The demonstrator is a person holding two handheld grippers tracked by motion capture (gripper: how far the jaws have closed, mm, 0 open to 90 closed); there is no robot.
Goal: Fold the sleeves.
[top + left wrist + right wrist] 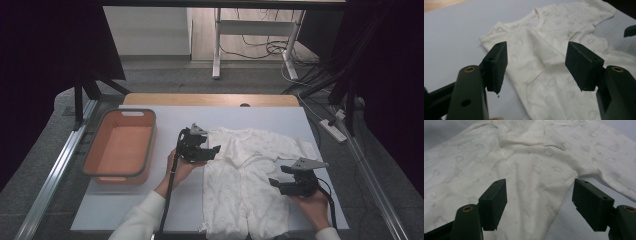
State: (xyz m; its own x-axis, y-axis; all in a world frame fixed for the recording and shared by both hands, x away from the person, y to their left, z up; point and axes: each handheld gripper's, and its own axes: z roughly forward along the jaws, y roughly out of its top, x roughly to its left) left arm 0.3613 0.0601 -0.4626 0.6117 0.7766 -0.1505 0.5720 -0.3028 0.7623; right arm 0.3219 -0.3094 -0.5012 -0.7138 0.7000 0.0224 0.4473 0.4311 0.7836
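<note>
A white baby suit (245, 175) lies flat in the middle of the white table (125, 210). The left gripper (212, 150) sits at the suit's 10 o'clock edge, by the left sleeve. Its jaws are wide apart and hold nothing; in the left gripper view the sleeve (506, 37) shows between them. The right gripper (276, 182) is at the suit's 3 o'clock edge. Its jaws are wide apart too, with nothing in them. An orange basket (90, 165) sits at 9 o'clock, well apart from the suit.
</note>
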